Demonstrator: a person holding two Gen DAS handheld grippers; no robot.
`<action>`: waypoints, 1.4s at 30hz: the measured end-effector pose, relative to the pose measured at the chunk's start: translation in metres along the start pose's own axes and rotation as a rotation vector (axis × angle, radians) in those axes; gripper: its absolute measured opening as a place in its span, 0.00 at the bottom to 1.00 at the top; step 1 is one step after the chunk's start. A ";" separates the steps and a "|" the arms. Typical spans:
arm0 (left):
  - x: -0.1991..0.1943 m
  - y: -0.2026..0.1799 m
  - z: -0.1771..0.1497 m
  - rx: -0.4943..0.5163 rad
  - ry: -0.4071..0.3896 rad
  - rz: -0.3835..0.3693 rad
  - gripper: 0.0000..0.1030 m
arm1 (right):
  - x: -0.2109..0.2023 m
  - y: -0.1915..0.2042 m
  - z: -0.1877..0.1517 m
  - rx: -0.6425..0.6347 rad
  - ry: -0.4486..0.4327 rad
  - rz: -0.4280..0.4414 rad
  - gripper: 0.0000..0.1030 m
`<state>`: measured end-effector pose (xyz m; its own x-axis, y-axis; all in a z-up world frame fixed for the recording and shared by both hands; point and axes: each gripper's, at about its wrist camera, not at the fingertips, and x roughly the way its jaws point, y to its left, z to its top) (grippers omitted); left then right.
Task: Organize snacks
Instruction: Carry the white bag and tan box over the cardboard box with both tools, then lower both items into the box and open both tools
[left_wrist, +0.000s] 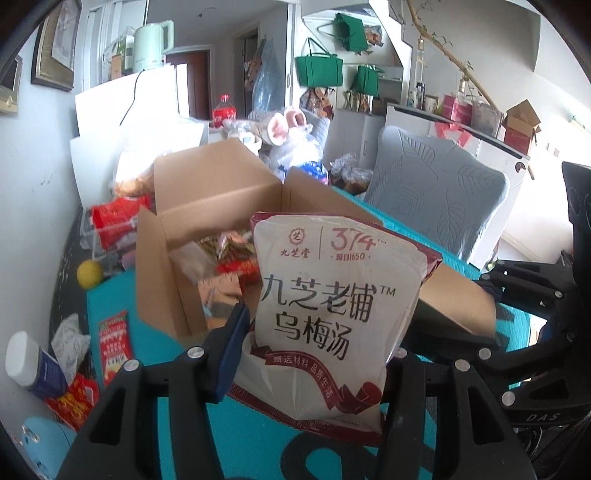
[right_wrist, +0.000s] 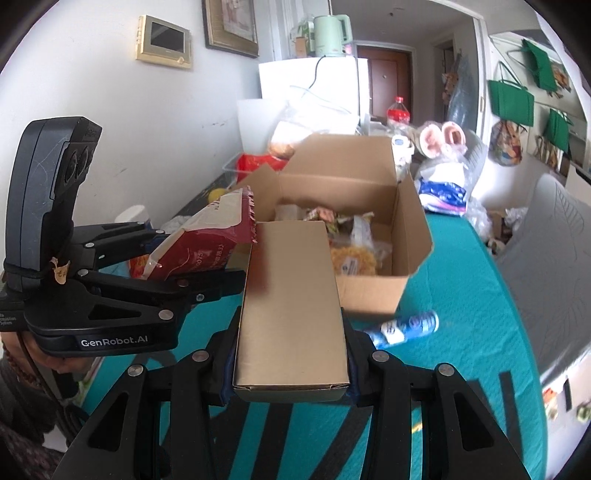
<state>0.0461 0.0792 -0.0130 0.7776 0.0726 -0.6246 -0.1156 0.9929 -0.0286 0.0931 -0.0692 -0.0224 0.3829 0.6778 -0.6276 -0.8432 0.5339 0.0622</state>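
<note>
- Two grippers are in play. The left gripper (left_wrist: 314, 354) is clamped on one white-and-maroon plum drink pouch (left_wrist: 332, 302), held upright in front of the box. The right gripper (right_wrist: 291, 354) is clamped on one plain gold carton (right_wrist: 291, 310), its far end reaching up to the box's near wall.
- From the right wrist camera the left gripper (right_wrist: 207, 266) shows side-on, with the pouch (right_wrist: 207, 240) tilted between its fingers, just left of the carton.
- One open cardboard box (right_wrist: 369, 295) stands on the teal tablecloth (right_wrist: 461, 295), flaps up. Inside lie several snack packets: a yellow packet (right_wrist: 352, 260), a clear wrapped one and small sweets. An exact count is not possible, since the carton and pouch cover the near part.
- One blue-and-white can (right_wrist: 406, 326) lies on its side on the cloth, just right of the box; it is blurred.
- Left of the box, one yellow ball (left_wrist: 89, 273), one red printed packet (left_wrist: 115, 345) and one white-capped bottle (left_wrist: 33, 365) lie along the table edge; the bottle is cut off by the lens rim.
- Behind the box, one clear tub of red packets (left_wrist: 118, 221) is partly hidden by a flap.
- One grey cushioned chair (left_wrist: 439, 195) stands at the far right side of the table.
</note>
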 end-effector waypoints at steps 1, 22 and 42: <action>-0.001 0.002 0.006 0.002 -0.018 0.007 0.52 | 0.001 -0.002 0.004 -0.006 -0.005 -0.001 0.42; 0.033 0.045 0.102 -0.098 -0.199 0.078 0.52 | 0.031 -0.056 0.098 -0.054 -0.096 -0.066 0.42; 0.130 0.092 0.110 -0.206 -0.075 0.238 0.52 | 0.124 -0.092 0.128 0.011 -0.038 -0.096 0.42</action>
<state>0.2047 0.1908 -0.0112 0.7565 0.3147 -0.5733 -0.4163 0.9078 -0.0509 0.2668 0.0305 -0.0064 0.4761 0.6421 -0.6009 -0.7977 0.6030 0.0122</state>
